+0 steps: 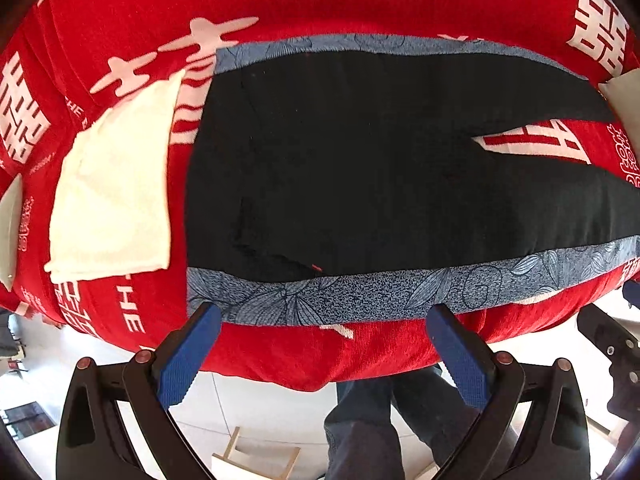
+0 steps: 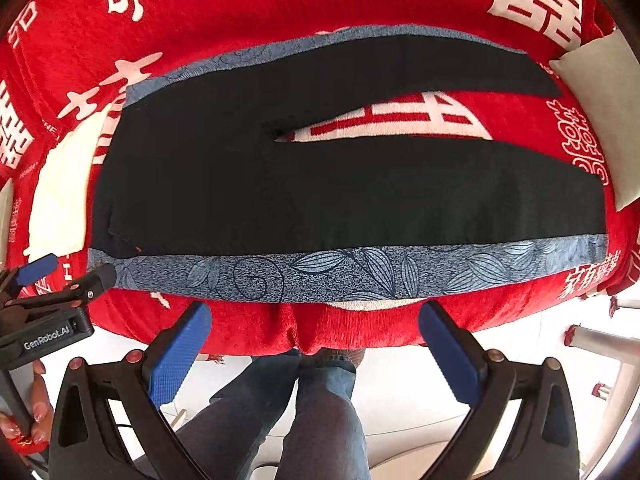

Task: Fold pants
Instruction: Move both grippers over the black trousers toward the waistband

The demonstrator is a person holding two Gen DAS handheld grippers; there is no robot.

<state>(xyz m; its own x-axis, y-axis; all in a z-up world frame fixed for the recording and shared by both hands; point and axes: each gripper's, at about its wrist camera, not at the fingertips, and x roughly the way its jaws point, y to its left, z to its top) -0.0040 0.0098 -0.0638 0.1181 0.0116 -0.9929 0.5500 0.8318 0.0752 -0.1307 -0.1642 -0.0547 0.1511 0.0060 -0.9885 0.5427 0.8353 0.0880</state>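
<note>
You have one pair of pants laid out, with two legs spread apart. One white towel lies beside it on one red cloth. You hold two grippers: left and right.

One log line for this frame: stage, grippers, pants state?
stage: pre-grasp | left gripper: open | right gripper: open | pants: flat, unfolded, legs apart | towel: beside waistband
</note>
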